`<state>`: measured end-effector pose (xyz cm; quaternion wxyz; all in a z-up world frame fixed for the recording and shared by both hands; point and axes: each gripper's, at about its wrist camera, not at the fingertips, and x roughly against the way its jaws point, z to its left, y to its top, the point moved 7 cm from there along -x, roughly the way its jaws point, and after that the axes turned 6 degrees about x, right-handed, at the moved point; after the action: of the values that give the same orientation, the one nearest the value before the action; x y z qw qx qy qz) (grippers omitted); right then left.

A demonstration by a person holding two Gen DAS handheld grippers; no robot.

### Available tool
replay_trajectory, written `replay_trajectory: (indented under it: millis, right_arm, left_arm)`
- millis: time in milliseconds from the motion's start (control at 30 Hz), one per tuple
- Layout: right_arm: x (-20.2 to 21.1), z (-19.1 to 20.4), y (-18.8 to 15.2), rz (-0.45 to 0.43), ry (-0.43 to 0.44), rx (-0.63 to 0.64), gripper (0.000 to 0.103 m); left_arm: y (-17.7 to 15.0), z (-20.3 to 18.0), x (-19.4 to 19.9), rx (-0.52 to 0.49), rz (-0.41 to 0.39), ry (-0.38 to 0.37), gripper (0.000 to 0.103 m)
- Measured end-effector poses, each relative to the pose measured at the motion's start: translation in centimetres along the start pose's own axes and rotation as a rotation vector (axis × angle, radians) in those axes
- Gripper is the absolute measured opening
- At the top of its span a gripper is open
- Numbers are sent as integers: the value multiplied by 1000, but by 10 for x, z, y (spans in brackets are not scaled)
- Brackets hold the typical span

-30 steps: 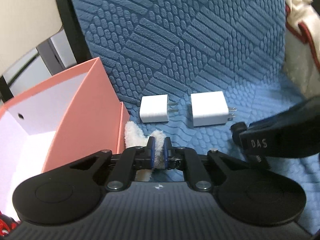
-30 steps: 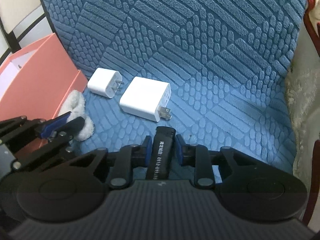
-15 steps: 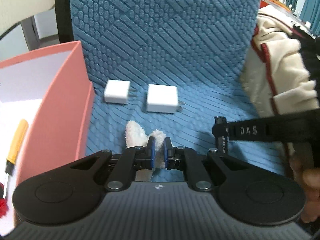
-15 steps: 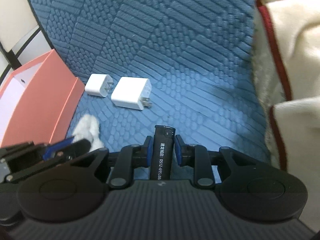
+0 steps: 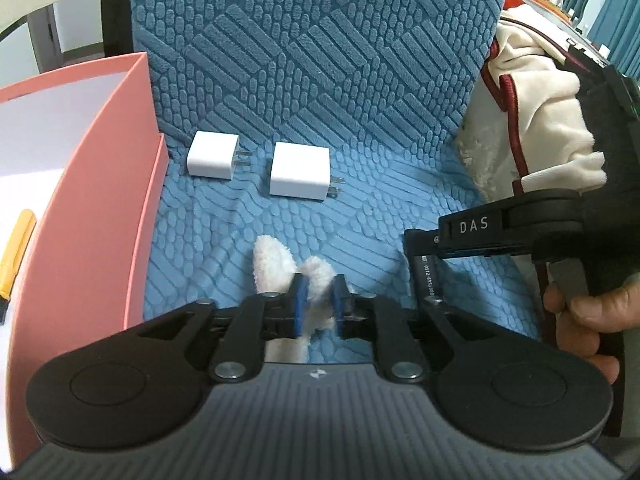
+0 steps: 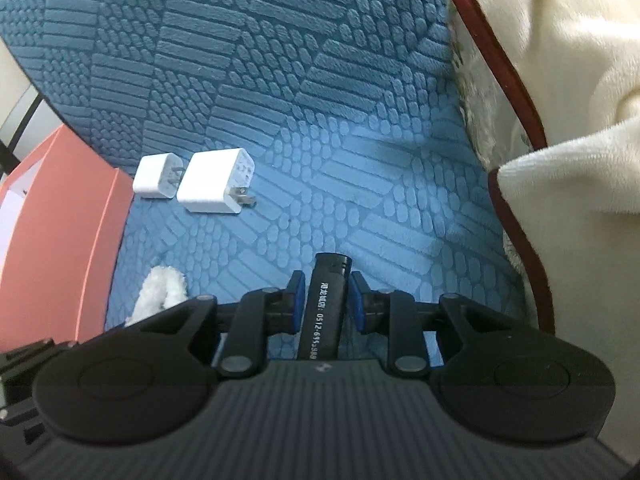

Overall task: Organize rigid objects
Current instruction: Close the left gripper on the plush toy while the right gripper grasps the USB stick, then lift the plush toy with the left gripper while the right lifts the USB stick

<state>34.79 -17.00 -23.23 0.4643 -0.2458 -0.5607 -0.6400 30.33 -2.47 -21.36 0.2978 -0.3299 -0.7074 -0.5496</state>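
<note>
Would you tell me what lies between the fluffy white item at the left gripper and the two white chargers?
Only bare blue textured cushion; the left wrist view shows nothing between the white fluffy item and the chargers.

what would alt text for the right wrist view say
The right gripper has a black printed cylinder between its blue pads, above a blue textured cushion. Two white plug adapters lie beside a pink box, with a cream blanket at right.
</note>
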Motion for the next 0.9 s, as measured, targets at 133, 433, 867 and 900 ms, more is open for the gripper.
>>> replay_trajectory:
  millis: [133,433,867,900]
  right_arm:
    - [-7,3,-2,13,-9,18,31]
    - [-6,8,0,-17,-64,77,26]
    - [2,10,-10,-3,-37,64,17]
    - [1,10,-10,-2,-36,61,17]
  left_arm:
    - [0,4,4,24,6,-2,54]
    - [-3,4,-8,39,47,-16,62]
    - [-4,-3,-25,17,49,-17,65]
    - [-4,-3,-25,14,50,-9,67]
